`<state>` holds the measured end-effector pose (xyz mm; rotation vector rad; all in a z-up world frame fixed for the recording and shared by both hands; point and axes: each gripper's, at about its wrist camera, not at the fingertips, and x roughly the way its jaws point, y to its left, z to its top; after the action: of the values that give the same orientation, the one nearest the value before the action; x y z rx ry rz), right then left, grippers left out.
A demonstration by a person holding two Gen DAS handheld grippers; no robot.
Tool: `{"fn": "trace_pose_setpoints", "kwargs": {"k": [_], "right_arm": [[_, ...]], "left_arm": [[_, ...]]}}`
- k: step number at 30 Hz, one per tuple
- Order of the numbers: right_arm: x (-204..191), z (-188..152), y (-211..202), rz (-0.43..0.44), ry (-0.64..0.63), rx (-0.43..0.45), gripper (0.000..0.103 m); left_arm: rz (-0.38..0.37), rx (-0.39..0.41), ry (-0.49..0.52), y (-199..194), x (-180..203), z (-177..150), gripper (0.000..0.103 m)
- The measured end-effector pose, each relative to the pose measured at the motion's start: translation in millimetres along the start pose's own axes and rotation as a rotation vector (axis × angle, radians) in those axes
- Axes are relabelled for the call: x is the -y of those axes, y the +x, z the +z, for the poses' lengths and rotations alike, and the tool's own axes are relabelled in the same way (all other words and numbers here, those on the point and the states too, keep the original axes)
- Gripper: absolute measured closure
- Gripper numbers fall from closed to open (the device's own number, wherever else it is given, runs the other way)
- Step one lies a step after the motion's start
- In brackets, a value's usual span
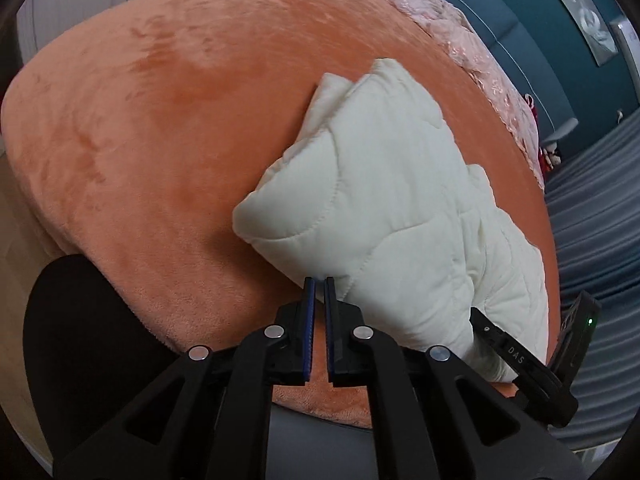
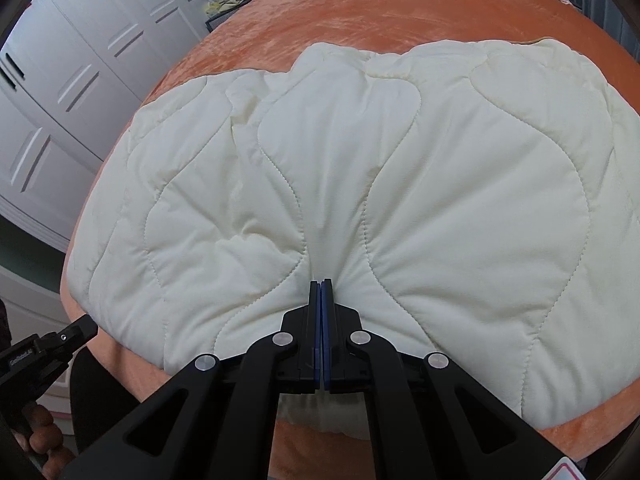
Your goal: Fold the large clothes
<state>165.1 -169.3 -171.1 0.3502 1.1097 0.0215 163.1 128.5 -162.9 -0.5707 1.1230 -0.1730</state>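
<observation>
The right tongs (image 2: 321, 282) are clamped on the white quilt's (image 2: 360, 184) near edge. The left tongs (image 1: 319, 280) stand slightly apart, gripping nothing, over the orange bed (image 1: 140, 140).

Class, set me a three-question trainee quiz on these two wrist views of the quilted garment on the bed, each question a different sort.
1. True or false: the right tongs are shut on the cream quilted garment.
2. The garment lies on: A) a wooden table B) the orange blanket C) a grey sofa.
3. Fill in: the left tongs grip ____.

Key: 1 true; 2 B; 3 nothing; narrowly apart, beside the garment's edge.
</observation>
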Motion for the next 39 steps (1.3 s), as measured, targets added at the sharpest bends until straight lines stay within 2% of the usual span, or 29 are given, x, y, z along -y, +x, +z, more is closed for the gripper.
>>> {"fn": "trace_pose_setpoints", "kwargs": {"k": [3,9,13,15,16,19,22,24,25,26,30,34,39], "right_arm": [[-3.7,-0.5,0.2,-0.023,-0.027,0.005,0.103],[-7.6,-2.9,2.0,-0.048,-0.045,0.012,0.103],[-9.3,-2.1,3.1,-0.063,-0.069,0.008,0.103],[-9.6,-1.6,3.1,-0.061,-0.069,0.009,0.103],[-9.7,-1.8,2.9,-0.058,-0.066,0.011,0.103],[-10.9,-3.6,3.1,-0.06,-0.068,0.019,0.103],[-11.9,-3.5,2.6,-0.062,-0.075,0.017,0.103],[-11.0,-3.2,2.4,-0.057,-0.073,0.013,0.103],[-10.6,-2.9,2.3,-0.054,-0.069,0.013,0.103],[-9.5,-2.7,2.6,-0.052,-0.064,0.013,0.103],[-8.4,-3.3,1.3,-0.047,-0.056,0.012,0.103],[-6.1,-3.2,1.7,-0.027,-0.048,0.004,0.103],[2.3,-4.6,2.4,0.011,0.01,0.011,0.103]], "left_arm": [[-0.083,-0.035,-0.084,15.9,-6.2,3.7,0.1],[-0.109,-0.055,-0.118,38.8,5.1,13.4,0.101],[-0.082,-0.006,-0.07,17.1,21.8,9.0,0.101],[-0.145,0.01,-0.091,6.4,18.9,1.8,0.1],[-0.179,0.015,-0.111,3.2,14.6,-0.7,0.098],[-0.232,0.052,-0.172,0.1,1.5,-2.1,0.066],[-0.24,0.094,-0.205,-2.7,-3.1,4.2,0.065],[-0.241,0.098,-0.222,-1.5,-4.2,10.5,0.052],[-0.244,0.092,-0.224,2.8,-3.4,13.9,0.039],[-0.235,0.082,-0.219,9.9,-1.9,17.3,0.036],[-0.174,0.052,-0.247,29.3,-4.1,20.3,0.036],[-0.169,0.089,-0.267,8.0,-6.2,10.4,0.036],[-0.145,0.097,-0.321,2.0,-36.0,3.2,0.036]]}}
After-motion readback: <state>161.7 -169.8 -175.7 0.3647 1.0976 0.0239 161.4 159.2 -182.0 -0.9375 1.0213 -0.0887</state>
